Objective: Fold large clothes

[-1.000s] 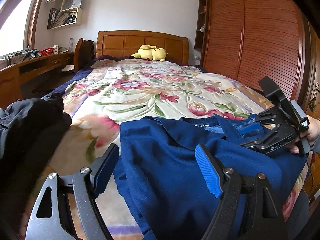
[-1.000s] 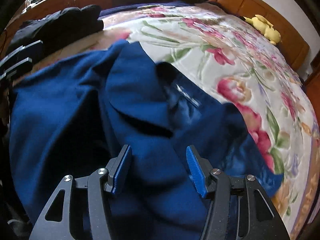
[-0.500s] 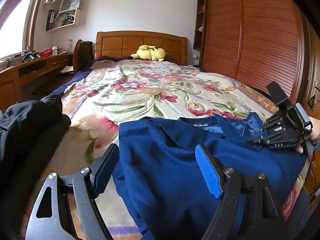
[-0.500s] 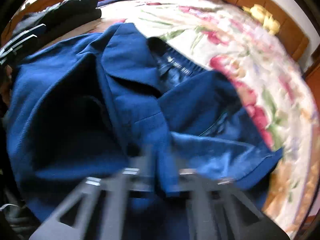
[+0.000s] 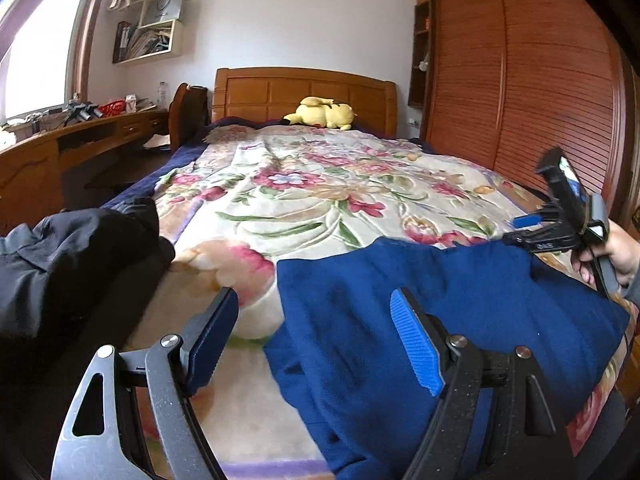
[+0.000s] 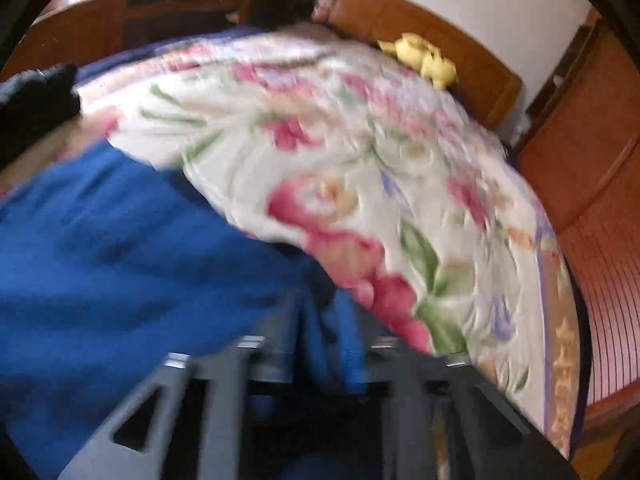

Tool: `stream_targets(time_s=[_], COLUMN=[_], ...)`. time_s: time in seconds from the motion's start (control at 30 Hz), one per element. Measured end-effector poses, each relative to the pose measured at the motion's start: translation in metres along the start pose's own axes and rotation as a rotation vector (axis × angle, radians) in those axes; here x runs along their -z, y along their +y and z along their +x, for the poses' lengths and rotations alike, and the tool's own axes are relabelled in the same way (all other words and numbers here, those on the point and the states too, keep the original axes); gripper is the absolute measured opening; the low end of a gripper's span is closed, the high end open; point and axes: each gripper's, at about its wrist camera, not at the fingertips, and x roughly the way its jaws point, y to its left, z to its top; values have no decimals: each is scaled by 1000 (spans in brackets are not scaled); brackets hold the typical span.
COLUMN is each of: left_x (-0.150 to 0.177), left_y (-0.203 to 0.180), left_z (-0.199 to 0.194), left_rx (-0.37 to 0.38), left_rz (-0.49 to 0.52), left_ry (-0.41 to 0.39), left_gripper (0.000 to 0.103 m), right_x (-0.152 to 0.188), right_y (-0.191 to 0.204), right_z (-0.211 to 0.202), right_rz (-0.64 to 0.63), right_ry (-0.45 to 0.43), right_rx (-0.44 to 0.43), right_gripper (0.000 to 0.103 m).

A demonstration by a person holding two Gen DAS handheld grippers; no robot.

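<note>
A large dark blue garment (image 5: 432,312) lies at the near end of the bed with a smooth folded far edge; it also shows in the blurred right wrist view (image 6: 132,256). My left gripper (image 5: 316,340) is open and empty, hovering over the garment's left edge. My right gripper (image 6: 324,344) has its jaws close together with blue cloth between them. In the left wrist view it (image 5: 532,228) is held at the garment's far right corner.
A floral blanket (image 5: 312,184) covers the bed. A black garment (image 5: 68,256) is heaped at the near left. A yellow plush toy (image 5: 320,114) lies by the headboard. A wooden desk (image 5: 60,148) stands left, a wooden wardrobe (image 5: 520,80) right.
My right gripper closed on the garment's collar part and pulled it right and back. The collar and label are now folded out of sight. My left gripper stayed open in place.
</note>
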Motion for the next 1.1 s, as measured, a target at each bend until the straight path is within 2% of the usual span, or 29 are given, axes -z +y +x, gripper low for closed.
stream_targets(time_s=[0.03,0.1,0.2,0.3,0.4,0.5,0.57,0.6,0.63,0.67,0.73,0.8,0.83,0.93,1.03,1.07,1.1], left_x=[1,5,11,19,22,23,25,26,27,28,30,32,32,36,40,42,44], left_y=[2,5,6,5,2,0,0,0,0,1,2,5,5,8,7,6,5], left_z=[0,1,0,-2,-4,-7,-7,-7,-7,-7,-8,-10,-11,-14,-20,-23,-26], left_rx=[-1,-5,-4,0,2,4,6,6,5,3,0,-1,-2,0,-3,-5,-7], left_rz=[-5,-8,-8,-2,1,4,1,1,1,1,-1,-6,-9,-19,-23,-24,-25], left_ry=[3,11,26,43,45,42,43,47,49,51,54,54,55,59,61,62,63], left_gripper=[79,79,79,79,79,79,79,79,79,79,79,79,79,79,79,79,79], right_x=[5,17,38,62,80,94,94,93,92,91,88,87,89,98,104,104,105], right_y=[-8,-30,-57,-82,-100,-105,-105,-103,-102,-101,-101,-114,-124,-137,-133,-131,-130], right_z=[-4,-15,-29,-26,-10,9,16,16,15,13,2,-16,-24,-24,-30,-37,-43], right_rz=[24,80,144,220,297,363,370,366,357,334,297,319,350,363,352,355,356], right_ry=[-14,-34,-39,17,84,122,121,112,102,89,32,-13,-19,27,10,1,-14], right_rx=[0,-2,15,9,-39,-143,-204,-228,-240,-227,-137,-11,24,48,45,52,60], right_gripper=[58,61,62,62,62,62,54,38,14,2,2,1,1,2,2,7,19])
